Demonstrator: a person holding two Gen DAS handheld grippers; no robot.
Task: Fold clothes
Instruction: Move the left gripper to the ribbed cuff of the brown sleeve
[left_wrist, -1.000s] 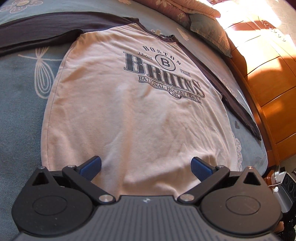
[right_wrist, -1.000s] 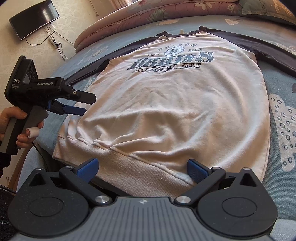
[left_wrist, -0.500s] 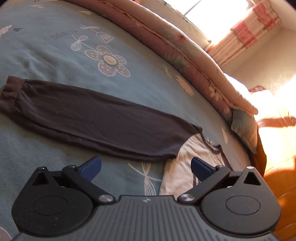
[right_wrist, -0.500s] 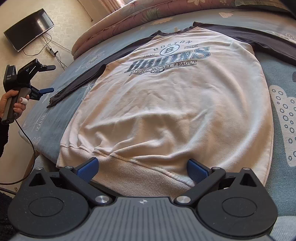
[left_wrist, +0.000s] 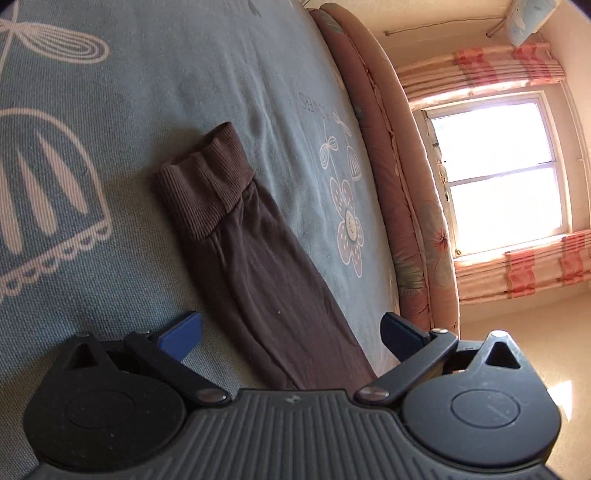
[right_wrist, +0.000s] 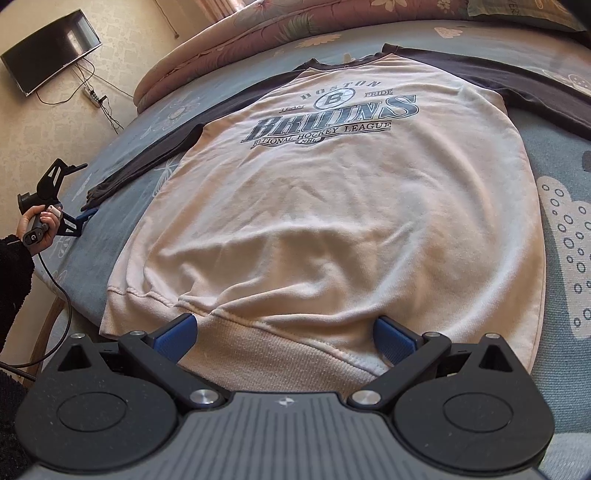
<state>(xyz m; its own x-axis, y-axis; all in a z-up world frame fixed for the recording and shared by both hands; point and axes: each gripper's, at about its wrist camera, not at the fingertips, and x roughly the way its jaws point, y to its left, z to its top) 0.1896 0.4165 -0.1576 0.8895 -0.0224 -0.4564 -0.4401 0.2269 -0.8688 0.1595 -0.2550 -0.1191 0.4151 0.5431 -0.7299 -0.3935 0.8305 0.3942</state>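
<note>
Over the dark sleeve (left_wrist: 258, 266), left gripper (left_wrist: 291, 332) jaws apart; sweatshirt (right_wrist: 332, 206) flat.

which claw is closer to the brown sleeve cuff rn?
Left. The left claw hovers open over that sleeve, just short of the cuff. The right claw sits open at the shirt hem, across the shirt.

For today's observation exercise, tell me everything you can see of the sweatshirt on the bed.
The sweatshirt lies flat, front up, on the blue patterned bedspread. Its body is cream, soft and slightly wrinkled, with a ribbed hem nearest the right gripper, whose open jaws straddle that hem. Dark print reads "Boston Bruins, National Hockey League". The collar and long sleeves are dark brown. One sleeve stretches out sideways and ends in a ribbed cuff; the open left gripper straddles it.
</note>
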